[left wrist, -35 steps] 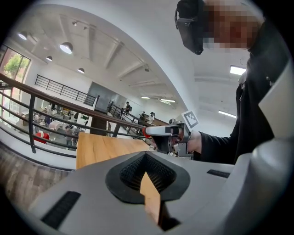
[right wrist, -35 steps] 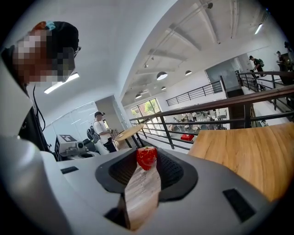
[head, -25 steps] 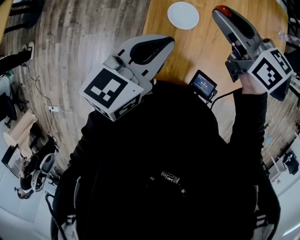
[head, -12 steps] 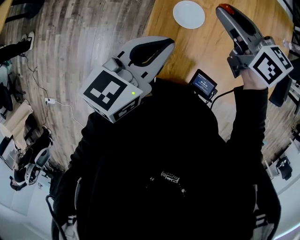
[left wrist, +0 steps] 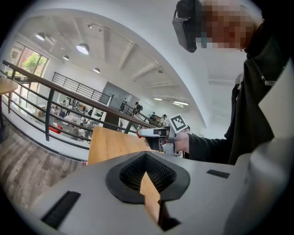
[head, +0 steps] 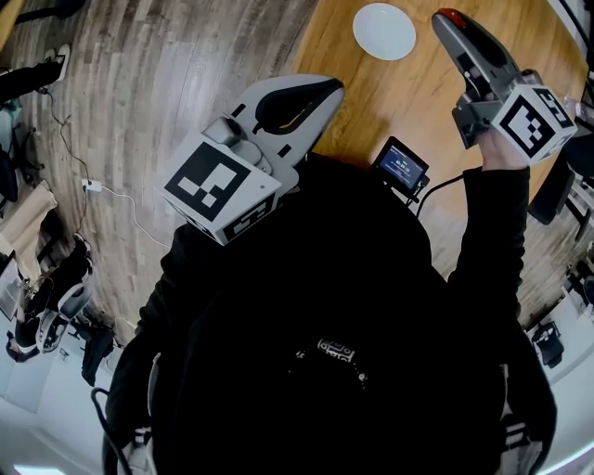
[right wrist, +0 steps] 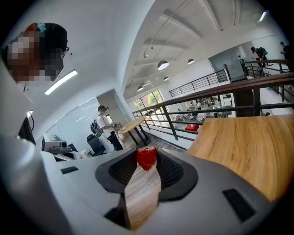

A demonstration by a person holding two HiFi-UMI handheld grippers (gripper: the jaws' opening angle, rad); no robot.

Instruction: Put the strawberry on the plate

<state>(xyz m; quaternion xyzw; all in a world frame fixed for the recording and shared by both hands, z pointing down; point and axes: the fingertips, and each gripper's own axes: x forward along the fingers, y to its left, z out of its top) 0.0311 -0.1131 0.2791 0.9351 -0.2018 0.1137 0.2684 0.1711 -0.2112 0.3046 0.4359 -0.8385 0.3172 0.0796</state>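
While the wooden table (head: 408,102) spreads beneath and ahead of both claws, the left claw (head: 327,85) hangs near the person's chest, its jaws drawn together on nothing. The right claw (head: 448,20), held out over the table, has its jaws part-way apart and pinched on the strawberry (right wrist: 146,158), which sits at their very tips. The white plate (head: 384,31) lies on the table just to the left of those tips. The fruit is likely light, soft and easily bruised, with slick skin. A gentle hold across its broad middle looks right, with a low release over the plate.
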